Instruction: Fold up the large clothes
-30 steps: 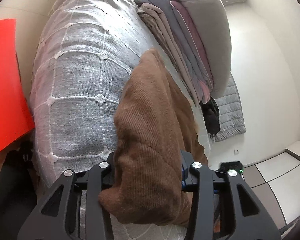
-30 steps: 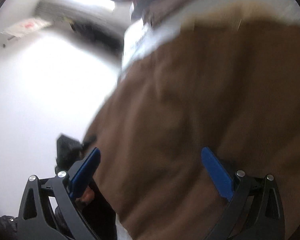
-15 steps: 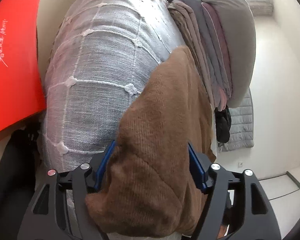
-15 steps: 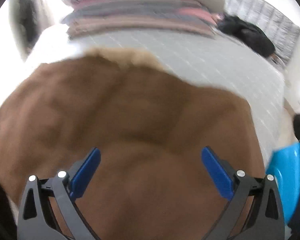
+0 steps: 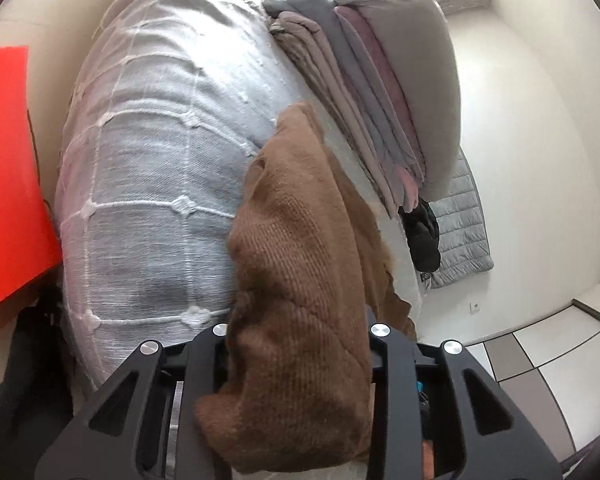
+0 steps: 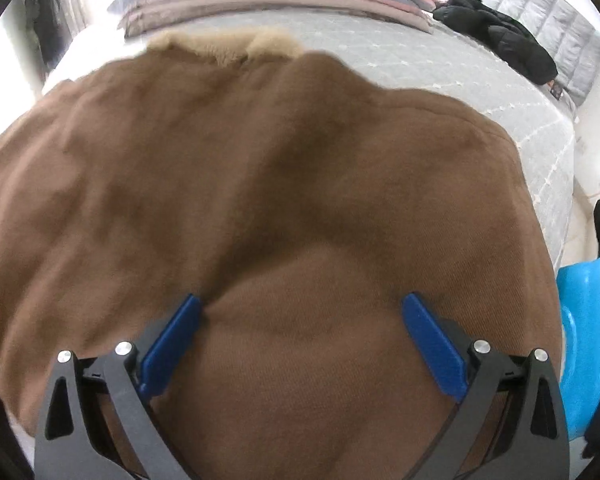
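A large brown corduroy coat [image 6: 268, 184] with a tan fleece collar [image 6: 224, 46] lies spread on the grey quilted bed [image 6: 440, 80]. My right gripper [image 6: 300, 340] is open, its blue pads [image 6: 172, 340] wide apart just over the coat's near part. In the left wrist view a thick bunch of the same brown coat [image 5: 300, 280] fills the space between the fingers of my left gripper [image 5: 300, 332]. The jaws stand wide with the cloth lying between them; the pads are hidden by it.
A stack of folded grey and pink blankets [image 5: 380, 92] sits at the bed's head. A black garment [image 6: 500, 40] and a grey quilted jacket [image 5: 460, 232] lie at the bed's far side. A red sheet [image 5: 8, 168] stands left. A blue plastic object [image 6: 588, 340] is at right.
The right gripper swung from facing the wall to facing along the coat toward its collar. The left view shifted slightly; the coat bunch stays between its fingers.
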The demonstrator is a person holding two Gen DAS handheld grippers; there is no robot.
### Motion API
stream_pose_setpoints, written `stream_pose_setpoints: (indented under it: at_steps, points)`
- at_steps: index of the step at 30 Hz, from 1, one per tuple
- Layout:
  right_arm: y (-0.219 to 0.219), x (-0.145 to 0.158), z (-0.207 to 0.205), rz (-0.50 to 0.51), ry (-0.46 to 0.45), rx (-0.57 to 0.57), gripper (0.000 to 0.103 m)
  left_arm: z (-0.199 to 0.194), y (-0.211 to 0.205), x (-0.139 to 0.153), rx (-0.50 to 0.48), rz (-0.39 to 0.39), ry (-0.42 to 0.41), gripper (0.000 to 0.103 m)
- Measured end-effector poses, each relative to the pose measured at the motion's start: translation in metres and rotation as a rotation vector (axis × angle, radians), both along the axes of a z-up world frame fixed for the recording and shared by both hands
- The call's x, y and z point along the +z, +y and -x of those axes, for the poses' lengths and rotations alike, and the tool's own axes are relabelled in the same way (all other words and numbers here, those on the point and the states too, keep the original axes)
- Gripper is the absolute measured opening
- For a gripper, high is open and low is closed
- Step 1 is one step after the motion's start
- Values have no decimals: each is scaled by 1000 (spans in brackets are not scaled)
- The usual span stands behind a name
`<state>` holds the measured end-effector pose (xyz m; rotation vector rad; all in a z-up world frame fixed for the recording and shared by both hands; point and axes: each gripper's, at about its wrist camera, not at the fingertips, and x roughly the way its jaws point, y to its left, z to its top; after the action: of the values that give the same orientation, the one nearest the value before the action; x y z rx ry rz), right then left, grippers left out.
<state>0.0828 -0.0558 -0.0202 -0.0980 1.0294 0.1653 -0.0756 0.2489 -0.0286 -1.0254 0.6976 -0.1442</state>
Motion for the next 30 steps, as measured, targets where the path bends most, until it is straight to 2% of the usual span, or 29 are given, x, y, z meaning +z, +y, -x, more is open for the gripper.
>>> stream_pose_setpoints:
  at_steps: [7, 10, 11, 12, 15, 17, 18, 20, 23, 25, 28, 30]
  points:
    - [13, -7, -2, 90, 0, 9, 98, -10, -40, 60, -56, -112, -99, 27]
    - [11, -6, -4, 68, 32, -3, 98, -18, -73, 94, -113, -179, -145, 27]
    - [7, -5, -8, 27, 61, -9, 98, -21, -84, 102, -131, -200, -156, 27]
    - [0, -2, -12, -59, 89, -17, 98, -23, -94, 110, -150, -219, -167, 27]
    - [-53, 8, -16, -616, 189, -49, 98, -28, -136, 134, -218, -268, -205, 27]
    - [-86, -1, -18, -921, 276, -76, 98, -32, -166, 147, -263, -293, -229, 27]
    - [-99, -6, -20, -1033, 320, -82, 98, -34, -182, 152, -286, -302, -242, 27]
    - [-117, -12, -22, -1157, 372, -74, 98, -34, -216, 161, -335, -316, -271, 27]
    - [-145, -16, -17, -1272, 404, -39, 98, -33, -275, 171, -435, -349, -318, 27]
    - [-159, -20, -9, -1341, 409, -28, 98, -36, -317, 166, -515, -379, -331, 27]
    - [-191, -34, -13, -1509, 387, -32, 98, -50, -383, 135, -656, -421, -275, 27]
    - [-211, -57, -9, -1611, 373, -82, 97, -61, -424, 99, -746, -465, -185, 27]
